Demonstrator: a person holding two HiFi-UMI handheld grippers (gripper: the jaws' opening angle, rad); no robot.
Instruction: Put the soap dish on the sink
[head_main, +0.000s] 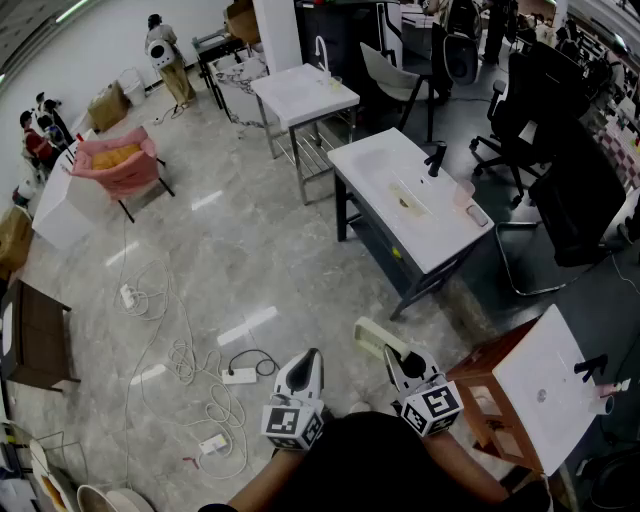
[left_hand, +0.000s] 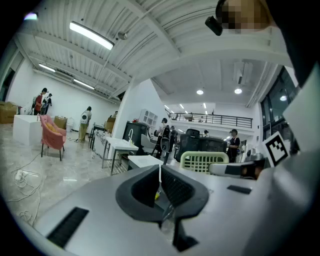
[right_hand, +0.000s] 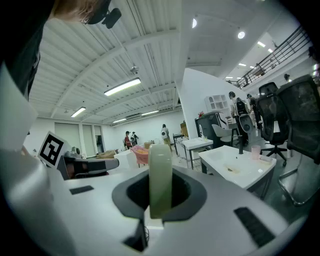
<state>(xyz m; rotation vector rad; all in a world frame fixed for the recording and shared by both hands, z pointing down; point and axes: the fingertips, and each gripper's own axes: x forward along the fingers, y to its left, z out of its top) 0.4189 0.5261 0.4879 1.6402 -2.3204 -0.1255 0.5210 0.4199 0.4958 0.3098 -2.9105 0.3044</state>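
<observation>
My right gripper (head_main: 393, 358) is shut on the pale green soap dish (head_main: 375, 337), which sticks out ahead of it over the floor. In the right gripper view the soap dish (right_hand: 160, 180) stands on edge between the jaws, filling the gap. The white sink (head_main: 380, 165), with a black faucet (head_main: 436, 158), stands some way ahead; it also shows as the sink (right_hand: 240, 167) to the right of the dish. My left gripper (head_main: 310, 357) is beside the right one, its jaws (left_hand: 160, 172) shut with nothing in them. The slatted soap dish (left_hand: 202, 161) is seen from the left gripper too.
A pink cup (head_main: 463, 192) and a small item lie on the sink top. A second white sink table (head_main: 303, 95) stands farther back. Black office chairs (head_main: 560, 190) are at the right, and a wooden cabinet (head_main: 490, 395) is near my right side. Cables (head_main: 200, 385) trail across the floor.
</observation>
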